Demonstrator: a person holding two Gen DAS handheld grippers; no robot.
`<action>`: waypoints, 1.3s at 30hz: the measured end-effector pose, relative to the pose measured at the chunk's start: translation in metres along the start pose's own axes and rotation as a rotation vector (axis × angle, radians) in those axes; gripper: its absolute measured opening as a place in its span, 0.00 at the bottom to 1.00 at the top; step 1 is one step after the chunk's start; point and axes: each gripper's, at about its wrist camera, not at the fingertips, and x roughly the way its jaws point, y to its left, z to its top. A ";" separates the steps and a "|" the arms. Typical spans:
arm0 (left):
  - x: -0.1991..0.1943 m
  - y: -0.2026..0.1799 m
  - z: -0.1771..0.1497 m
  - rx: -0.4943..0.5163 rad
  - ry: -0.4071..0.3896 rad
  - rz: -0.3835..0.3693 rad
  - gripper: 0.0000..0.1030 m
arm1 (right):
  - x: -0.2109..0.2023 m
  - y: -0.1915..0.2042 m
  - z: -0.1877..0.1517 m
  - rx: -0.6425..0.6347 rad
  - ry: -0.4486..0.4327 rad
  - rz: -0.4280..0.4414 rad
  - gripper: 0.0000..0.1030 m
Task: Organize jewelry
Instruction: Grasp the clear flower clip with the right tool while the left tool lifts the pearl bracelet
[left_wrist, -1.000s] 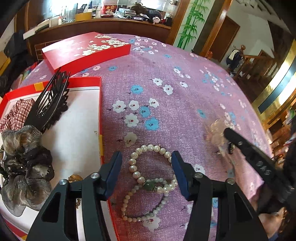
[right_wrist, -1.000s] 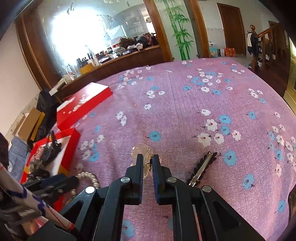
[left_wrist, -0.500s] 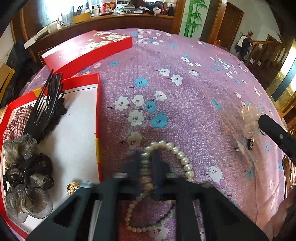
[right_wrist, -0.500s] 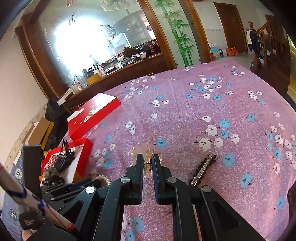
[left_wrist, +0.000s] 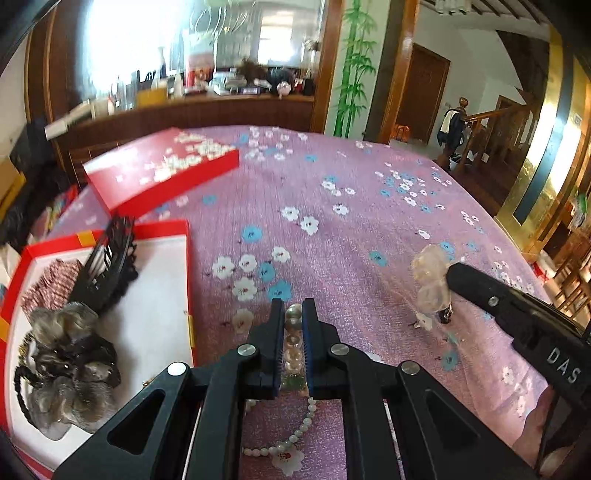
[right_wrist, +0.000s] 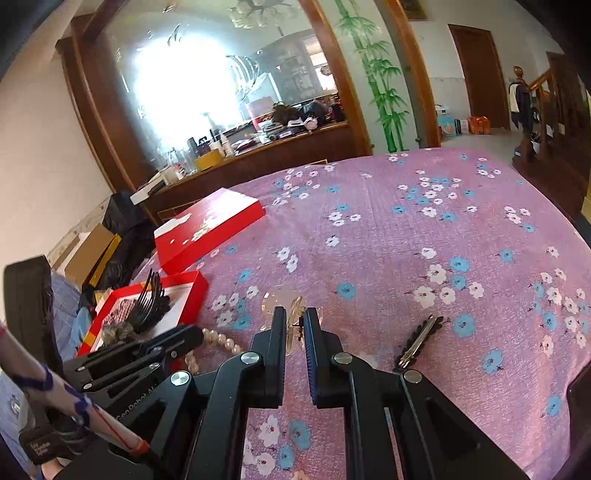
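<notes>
My left gripper (left_wrist: 293, 314) is shut on a pearl bracelet (left_wrist: 293, 354) and lifts it off the purple flowered cloth; a thinner bead strand (left_wrist: 295, 435) hangs below. My right gripper (right_wrist: 294, 325) is shut on a clear hair clip (right_wrist: 286, 304), held above the cloth; the clip also shows in the left wrist view (left_wrist: 430, 280). The open red tray (left_wrist: 162, 295) lies at the left with a black comb clip (left_wrist: 105, 266), a grey scrunchie (left_wrist: 70, 369) and a checked scrunchie (left_wrist: 48, 284).
The red flowered lid (left_wrist: 159, 170) lies behind the tray. A black barrette (right_wrist: 419, 343) lies on the cloth right of my right gripper. A wooden counter (left_wrist: 192, 110) with clutter stands beyond the cloth's far edge.
My left gripper closed on the pearl bracelet and lifted it off the cloth. My right gripper rose with the clear clip still held.
</notes>
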 end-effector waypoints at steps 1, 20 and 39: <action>-0.002 -0.002 -0.001 0.012 -0.019 0.015 0.08 | 0.000 0.002 -0.001 -0.008 0.002 0.001 0.10; -0.016 -0.004 0.000 0.039 -0.090 0.066 0.09 | -0.012 0.024 -0.007 -0.079 -0.039 -0.008 0.10; -0.027 -0.007 -0.002 0.048 -0.143 0.105 0.09 | -0.011 0.023 -0.008 -0.074 -0.041 -0.023 0.10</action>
